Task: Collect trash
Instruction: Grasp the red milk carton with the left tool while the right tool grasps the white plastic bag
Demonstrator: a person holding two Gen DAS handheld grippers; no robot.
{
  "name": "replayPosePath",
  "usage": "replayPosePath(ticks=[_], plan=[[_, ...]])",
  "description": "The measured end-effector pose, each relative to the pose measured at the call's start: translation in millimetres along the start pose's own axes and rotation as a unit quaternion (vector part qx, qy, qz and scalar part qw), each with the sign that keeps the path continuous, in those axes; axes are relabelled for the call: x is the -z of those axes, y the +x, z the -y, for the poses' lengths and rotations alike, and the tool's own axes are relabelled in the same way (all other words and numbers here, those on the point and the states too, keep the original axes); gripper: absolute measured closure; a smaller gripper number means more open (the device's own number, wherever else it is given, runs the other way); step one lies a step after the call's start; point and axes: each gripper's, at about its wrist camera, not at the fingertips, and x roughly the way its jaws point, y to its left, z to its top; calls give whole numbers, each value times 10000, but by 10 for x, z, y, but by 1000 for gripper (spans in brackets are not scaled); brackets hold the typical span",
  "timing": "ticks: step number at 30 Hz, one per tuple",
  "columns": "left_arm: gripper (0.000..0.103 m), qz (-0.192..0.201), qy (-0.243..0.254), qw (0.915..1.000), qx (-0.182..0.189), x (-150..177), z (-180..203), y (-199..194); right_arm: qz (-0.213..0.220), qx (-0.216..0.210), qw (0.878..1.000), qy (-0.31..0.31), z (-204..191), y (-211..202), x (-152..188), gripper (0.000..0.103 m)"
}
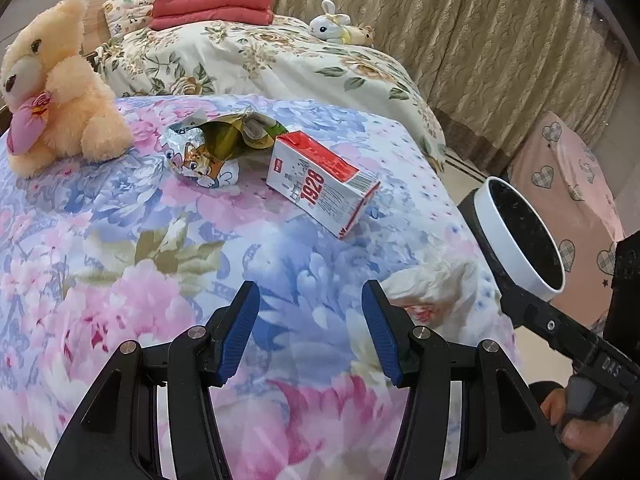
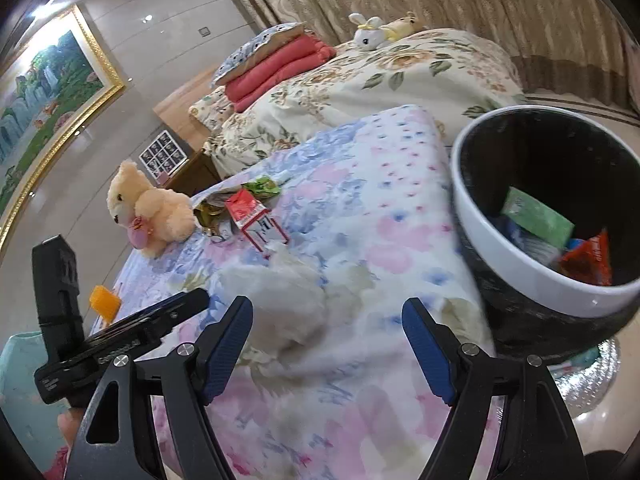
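Note:
On the floral quilt (image 1: 132, 248) lie a red and white carton (image 1: 320, 184) marked 1928, a torn foil snack wrapper (image 1: 212, 148) and a crumpled white tissue (image 1: 432, 284). My left gripper (image 1: 310, 296) hovers open over bare quilt, short of the carton, with the tissue to its right. My right gripper (image 2: 328, 308) is open; the blurred tissue (image 2: 288, 292) lies just ahead, between its fingers, untouched by the pads. The carton (image 2: 256, 220) and a green wrapper (image 2: 262, 186) lie farther off. A black bin with a white rim (image 2: 472, 216) stands at the quilt's right edge and holds several wrappers.
A cream teddy bear (image 1: 60, 92) sits at the quilt's far left. A second bed with a folded red blanket (image 1: 212, 8) and a white toy rabbit (image 1: 330, 26) lies behind. An orange object (image 2: 104, 302) lies near the left edge. Curtains close the far side.

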Motion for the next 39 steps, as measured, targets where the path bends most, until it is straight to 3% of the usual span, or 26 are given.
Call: replayPosePath(ticks=[10,14,22,27,29,30,31,39], plan=[[44,-30,186,9998,-106,-333,224,450,-81,-61,9998,156,52,105,-38,24],[44,-78,228,9990,-382,-403,187,604,-83,-46,9997,224,104,104,-32,24],[44,-46,-87,9972,-745,-251,-329,380,-202,-264,9993,154,19,202,-1,24],[44,-21,-121,9987,-505,-177,-388,243,-341,-364,9987,-55,-155,394,5,24],[38,14,-31,9991,-426,-180,-321,228,-383,-298,9988,-103,-173,490,-11,25],[33,49,22,9992,-396,-193,-269,230,-409,-287,9987,-116,-171,523,-18,35],[29,72,56,9992,-383,-205,-234,232,-438,-275,9986,-134,-165,553,-31,55],[26,66,192,9975,-670,-451,67,540,-212,-201,9995,-86,-63,387,-109,56]])
